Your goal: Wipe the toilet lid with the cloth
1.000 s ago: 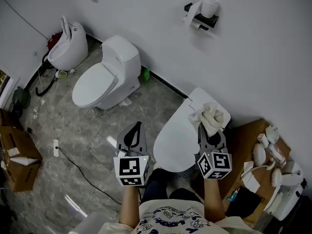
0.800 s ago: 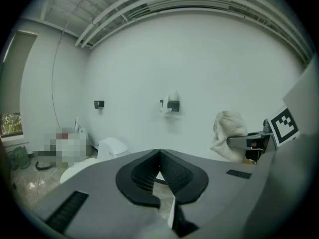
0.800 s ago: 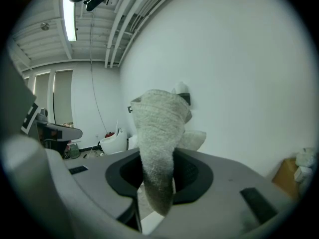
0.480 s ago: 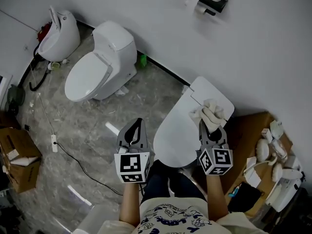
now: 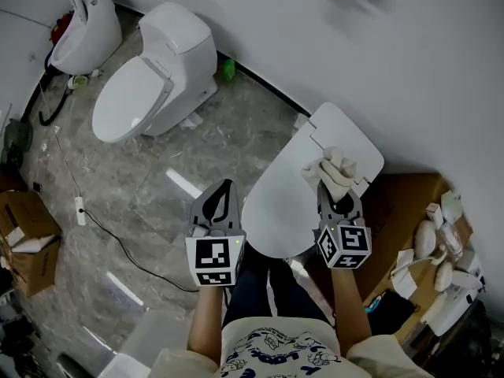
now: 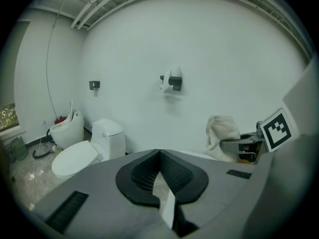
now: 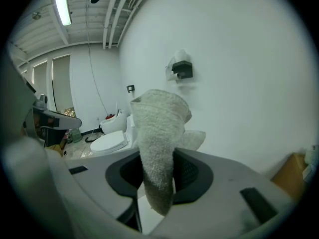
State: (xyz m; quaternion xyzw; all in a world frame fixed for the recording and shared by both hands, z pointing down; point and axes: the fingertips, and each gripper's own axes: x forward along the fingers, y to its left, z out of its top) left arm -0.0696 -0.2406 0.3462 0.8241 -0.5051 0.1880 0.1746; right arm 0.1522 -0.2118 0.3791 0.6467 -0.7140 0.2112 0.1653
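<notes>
The white toilet lid (image 5: 287, 203) lies closed right in front of me, with its tank (image 5: 350, 140) against the wall. My right gripper (image 5: 337, 198) is shut on a bunched off-white cloth (image 5: 334, 170), which hangs over the rear right of the lid near the hinge. In the right gripper view the cloth (image 7: 158, 133) stands up between the jaws of this gripper (image 7: 159, 171). My left gripper (image 5: 227, 186) hovers left of the lid over the floor, shut and empty. In the left gripper view its jaws (image 6: 159, 153) meet, with the cloth (image 6: 222, 135) off to the right.
A second white toilet (image 5: 138, 93) and a white floor fixture (image 5: 83, 26) stand at the far left. A cable with a power strip (image 5: 79, 209) crosses the grey floor. A cardboard box (image 5: 27, 239) sits at the left edge, and cardboard (image 5: 405, 211) with white parts (image 5: 441, 239) lies right of the toilet.
The head view has drifted, so the far toilet and wall fittings have slid up and left. Both grippers keep their places by the lid, the right one still holding the cloth.
</notes>
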